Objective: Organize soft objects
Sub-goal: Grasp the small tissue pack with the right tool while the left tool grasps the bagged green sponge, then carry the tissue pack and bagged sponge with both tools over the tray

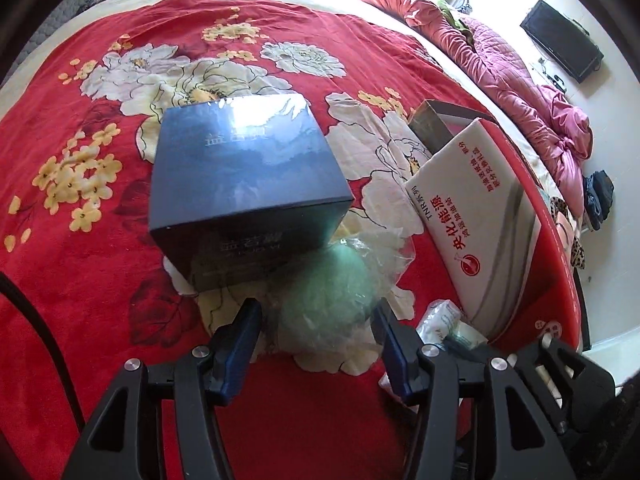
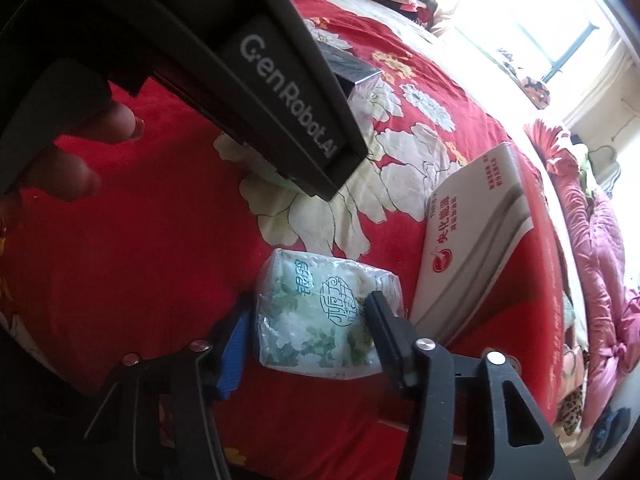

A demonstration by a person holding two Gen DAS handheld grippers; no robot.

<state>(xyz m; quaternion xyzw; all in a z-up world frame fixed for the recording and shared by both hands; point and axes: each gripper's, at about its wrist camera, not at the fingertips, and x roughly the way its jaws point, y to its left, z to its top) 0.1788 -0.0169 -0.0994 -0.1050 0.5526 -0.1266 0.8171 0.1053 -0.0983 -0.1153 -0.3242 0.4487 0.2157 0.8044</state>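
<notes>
A pale green, rounded soft ball (image 1: 324, 296) wrapped in crinkled clear plastic lies on the red flowered bedspread (image 1: 92, 264), touching the near lower corner of the dark blue box (image 1: 244, 184) and partly tucked against its front face. A soft tissue pack (image 2: 320, 312), white-green with a printed flower and green characters, lies flat on the same bedspread just beside the long edge of the white and red carton (image 2: 476, 248), well to the side of the blue box.
</notes>
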